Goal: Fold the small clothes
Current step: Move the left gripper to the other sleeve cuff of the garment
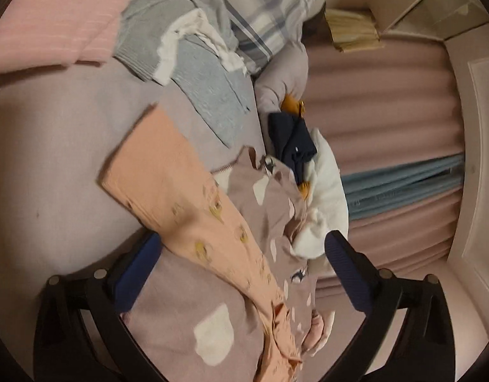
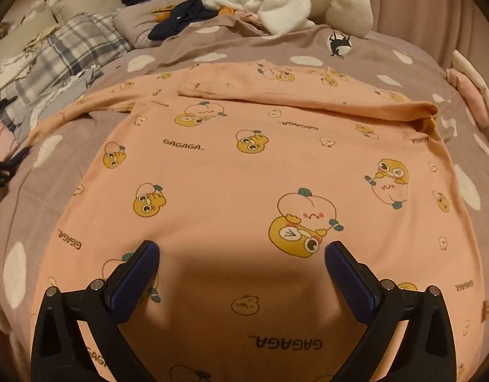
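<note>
**Both grippers apart over the peach top**

The right gripper (image 2: 242, 254) hangs low over the peach cartoon-print top (image 2: 244, 172), spread on the mauve duvet (image 2: 212, 43), jaws wide. The left gripper (image 1: 243, 248) tilts sideways, jaws apart, one sleeve (image 1: 168, 172) between them.

the shirt (image 2: 231, 172) in the middle of the frame is peach-orange, with yellow cartoon characters and dark "gagaga" words. the bedsheet (image 2: 251, 44) under it is mauve-grey with white spots. at the top, a white plush (image 2: 286, 0), a navy cloth (image 2: 177, 19), and at upper left a grey-white checked fabric (image 2: 72, 47).
</note>
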`<state>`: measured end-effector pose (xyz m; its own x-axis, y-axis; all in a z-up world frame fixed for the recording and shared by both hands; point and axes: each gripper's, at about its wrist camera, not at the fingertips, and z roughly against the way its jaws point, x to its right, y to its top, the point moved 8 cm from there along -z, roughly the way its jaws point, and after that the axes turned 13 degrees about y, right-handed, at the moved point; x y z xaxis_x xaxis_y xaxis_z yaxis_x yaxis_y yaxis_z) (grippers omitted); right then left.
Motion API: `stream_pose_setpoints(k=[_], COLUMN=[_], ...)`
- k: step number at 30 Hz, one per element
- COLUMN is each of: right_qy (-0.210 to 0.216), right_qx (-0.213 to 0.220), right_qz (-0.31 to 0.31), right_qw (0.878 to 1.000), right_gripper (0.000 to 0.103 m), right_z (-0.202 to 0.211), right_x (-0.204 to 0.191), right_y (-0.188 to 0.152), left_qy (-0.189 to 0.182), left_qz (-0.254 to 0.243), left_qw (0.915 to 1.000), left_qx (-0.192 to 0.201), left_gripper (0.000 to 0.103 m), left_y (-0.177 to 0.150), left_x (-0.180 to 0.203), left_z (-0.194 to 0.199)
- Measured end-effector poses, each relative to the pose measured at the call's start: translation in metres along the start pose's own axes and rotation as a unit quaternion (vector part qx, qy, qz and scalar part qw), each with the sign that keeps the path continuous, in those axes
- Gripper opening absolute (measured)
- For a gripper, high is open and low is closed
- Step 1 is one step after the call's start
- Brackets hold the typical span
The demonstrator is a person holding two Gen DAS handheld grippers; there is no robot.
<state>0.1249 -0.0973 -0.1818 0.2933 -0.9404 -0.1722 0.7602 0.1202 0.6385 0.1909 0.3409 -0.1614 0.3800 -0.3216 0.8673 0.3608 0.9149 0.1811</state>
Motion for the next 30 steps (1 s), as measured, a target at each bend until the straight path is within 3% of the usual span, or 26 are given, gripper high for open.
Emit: stream_pose_setpoints(k=[6, 9, 10, 12, 14, 16, 18, 21, 24, 30], right_qy=[0.001, 0.001, 0.001, 0.002, 0.002, 0.002, 0.001, 0.002, 0.002, 0.001], right_qx=[0.001, 0.001, 0.001, 0.001, 0.001, 0.001, 0.001, 0.001, 0.001, -0.001], right_qz=[0.001, 0.002, 0.001, 0.001, 0.001, 0.001, 0.002, 0.001, 0.002, 0.003], right_qw=[1.000, 1.000, 1.000, 1.000, 1.000, 1.000, 1.000, 1.000, 1.000, 1.000], right_gripper=[0.103, 0.103, 0.103, 0.103, 0.103, 0.103, 0.103, 0.103, 0.103, 0.103], right_z=[-0.002, -0.002, -0.002, -0.002, -0.002, -0.002, -0.002, -0.002, -0.002, -0.004], right_x=[-0.001, 0.002, 0.002, 0.001, 0.001, 0.001, 0.000, 0.000, 0.000, 0.001], right_y=[0.001, 0.002, 0.002, 0.002, 0.002, 0.001, 0.001, 0.001, 0.001, 0.002], left_qy=[-0.007, 0.012, 0.033, 0.093, 0.156, 0.176, 0.174, 0.140, 0.118, 0.136], left_qz=[0.014, -0.010, -0.027, -0.049, -0.076, -0.099, -0.090, -0.033, 0.012, 0.019], left_qw=[0.9986, 0.9983, 0.9978, 0.9936, 0.9842, 0.9787, 0.9800, 0.9891, 0.9924, 0.9900], left_qx=[0.050, 0.056, 0.050, 0.042, 0.037, 0.040, 0.038, 0.034, 0.032, 0.030], left_gripper=[0.096, 0.091, 0.089, 0.074, 0.064, 0.064, 0.064, 0.064, 0.061, 0.059], left_y=[0.008, 0.009, 0.007, 0.005, 0.000, -0.005, -0.005, 0.003, 0.009, 0.009], left_x=[0.003, -0.004, -0.004, -0.010, -0.014, -0.013, -0.017, -0.027, -0.031, -0.025], left_z=[0.010, 0.007, 0.004, -0.007, -0.014, -0.014, -0.011, -0.005, 0.002, 0.009])
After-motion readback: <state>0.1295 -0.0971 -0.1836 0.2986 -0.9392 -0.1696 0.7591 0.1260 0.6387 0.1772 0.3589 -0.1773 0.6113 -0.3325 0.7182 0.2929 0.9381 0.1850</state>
